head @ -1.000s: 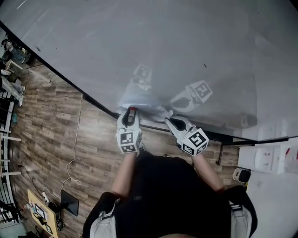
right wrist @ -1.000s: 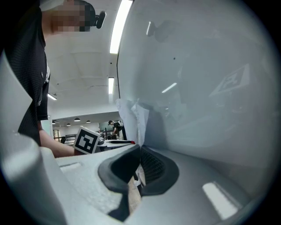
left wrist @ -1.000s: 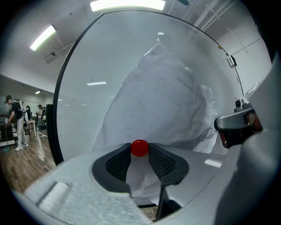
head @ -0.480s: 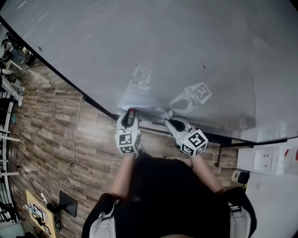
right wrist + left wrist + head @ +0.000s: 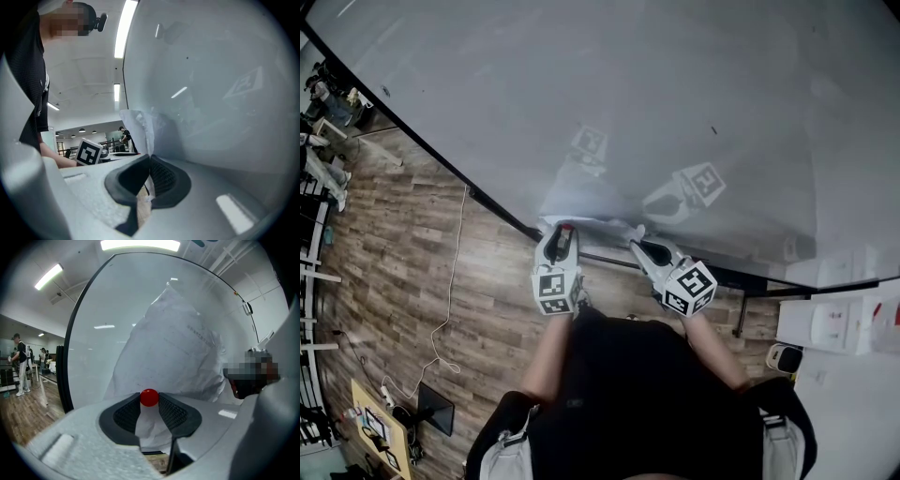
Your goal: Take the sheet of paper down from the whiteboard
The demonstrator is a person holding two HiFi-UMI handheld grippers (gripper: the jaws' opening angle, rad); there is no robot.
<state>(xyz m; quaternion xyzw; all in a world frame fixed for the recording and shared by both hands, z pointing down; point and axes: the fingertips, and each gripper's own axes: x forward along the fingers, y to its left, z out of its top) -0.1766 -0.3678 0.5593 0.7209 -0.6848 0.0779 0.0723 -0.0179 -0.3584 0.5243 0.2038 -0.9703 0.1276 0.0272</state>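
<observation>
The sheet of paper hangs crumpled against the lower part of the whiteboard. My left gripper is shut on its lower left corner and my right gripper on its lower right edge. In the left gripper view the sheet rises in front of the board, and a strip of it runs down between the shut pads of the left gripper. A red round magnet sits at the fingertips. In the right gripper view the paper's edge stands up from the shut right gripper.
The board's black frame runs diagonally above a wooden floor with a loose white cable. White boxes stand at the right. People are far off to the left. The left gripper's marker cube shows in the right gripper view.
Both grippers stay shut on the sheet's lower edge and have drifted only slightly. The sheet stays bunched against the board.
</observation>
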